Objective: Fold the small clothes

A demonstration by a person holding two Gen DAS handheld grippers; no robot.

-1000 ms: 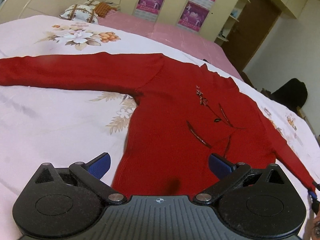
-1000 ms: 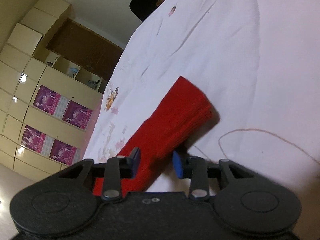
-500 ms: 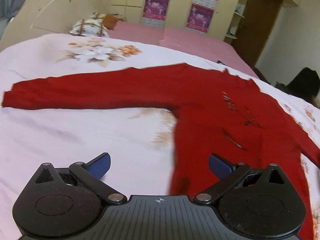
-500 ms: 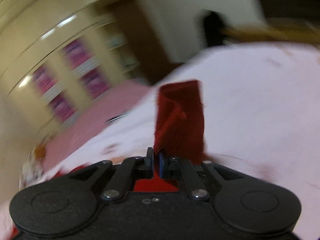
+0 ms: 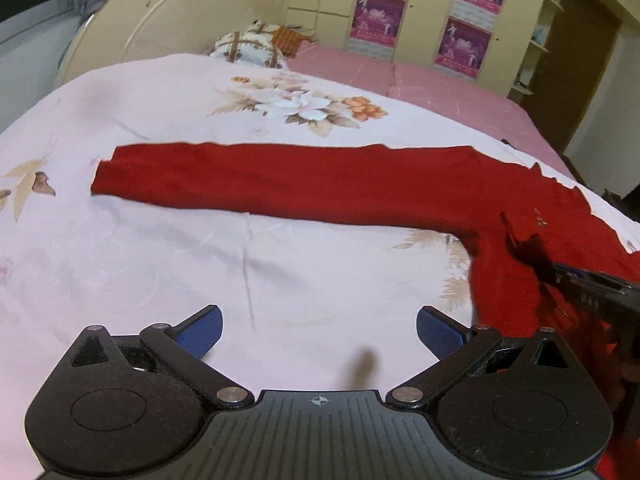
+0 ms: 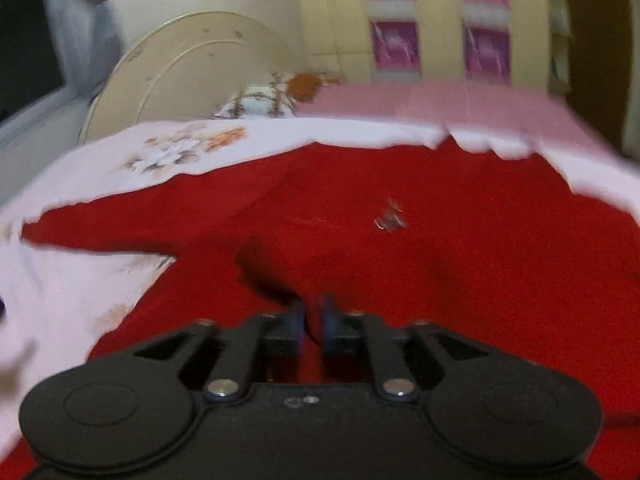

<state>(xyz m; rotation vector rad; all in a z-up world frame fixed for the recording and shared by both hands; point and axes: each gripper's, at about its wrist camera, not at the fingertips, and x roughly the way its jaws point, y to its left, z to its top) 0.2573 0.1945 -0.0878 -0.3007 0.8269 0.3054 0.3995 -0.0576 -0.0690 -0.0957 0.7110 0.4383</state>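
Observation:
A red knitted sweater (image 5: 500,216) lies flat on the flowered bedsheet (image 5: 160,248). One sleeve (image 5: 280,184) stretches out to the left in the left wrist view. My left gripper (image 5: 318,328) hangs wide open over bare sheet, short of that sleeve. My right gripper (image 6: 314,312) is over the sweater's body (image 6: 460,264). Its jaws are opening, a narrow gap shows between the pads, and the other sleeve's end (image 6: 276,260) lies folded onto the body just ahead of them. The picture is too blurred to tell whether cloth touches the pads. The right gripper (image 5: 584,284) also shows at the right edge of the left wrist view.
A cream headboard (image 5: 180,20) and a patterned pillow (image 5: 256,46) stand at the far end of the bed. A pink sheet (image 5: 420,84) covers the far side. Cupboards with purple posters (image 5: 464,40) and a dark doorway (image 5: 580,60) lie beyond.
My right gripper shut on the sleeve's cuff, swung it across onto the sweater's body, and its jaws have parted again. My left gripper slid left along the outstretched sleeve, staying open.

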